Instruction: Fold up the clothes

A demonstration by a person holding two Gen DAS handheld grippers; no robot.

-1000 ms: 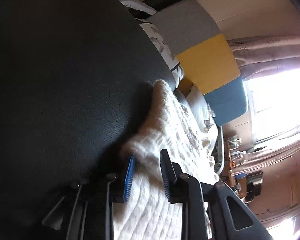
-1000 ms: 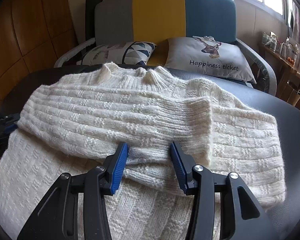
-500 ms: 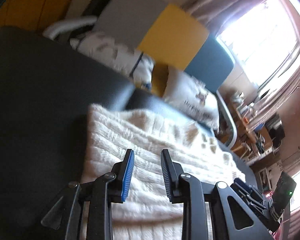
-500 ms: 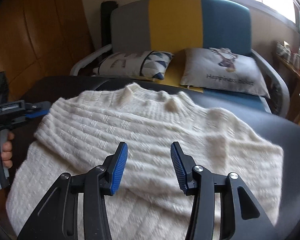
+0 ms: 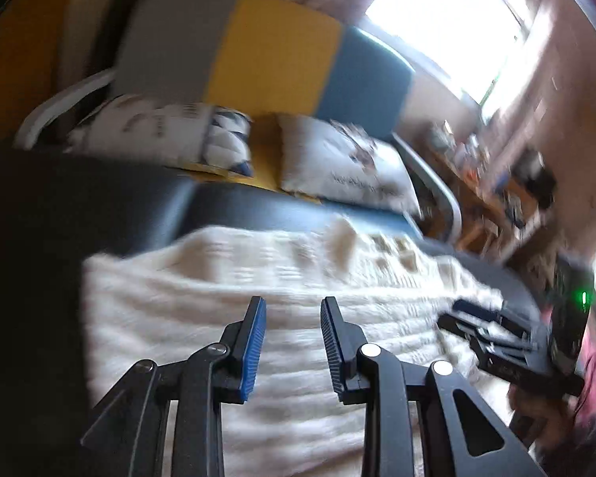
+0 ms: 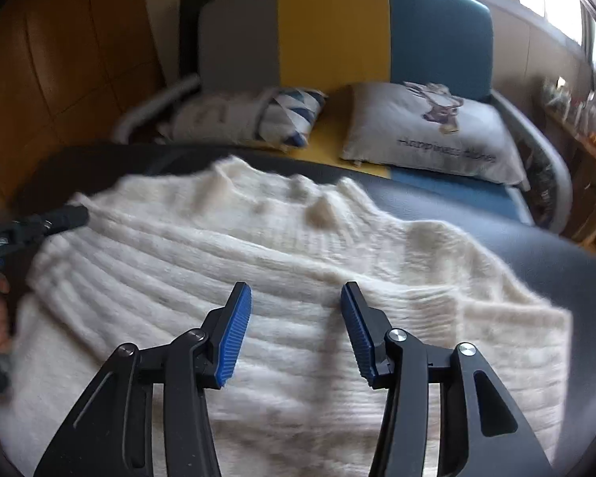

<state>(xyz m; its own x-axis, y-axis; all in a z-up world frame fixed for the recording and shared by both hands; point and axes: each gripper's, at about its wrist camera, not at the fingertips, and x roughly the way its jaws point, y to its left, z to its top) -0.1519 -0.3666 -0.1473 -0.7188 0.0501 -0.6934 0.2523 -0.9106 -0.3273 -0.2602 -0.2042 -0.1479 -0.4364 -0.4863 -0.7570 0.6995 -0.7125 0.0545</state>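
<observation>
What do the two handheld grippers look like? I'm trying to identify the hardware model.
Both the left gripper and right gripper have black angular linkage arms with cut-out slots and silver pivot screws. Their fingers carry ribbed blue pads. Seen from the left wrist, the right unit's black body shows a small green light.

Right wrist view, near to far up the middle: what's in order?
Open right gripper → cream ribbed knit sweater → dark padded tabletop → yellow sofa seat strip → grey-yellow-blue sofa backrest.
</observation>
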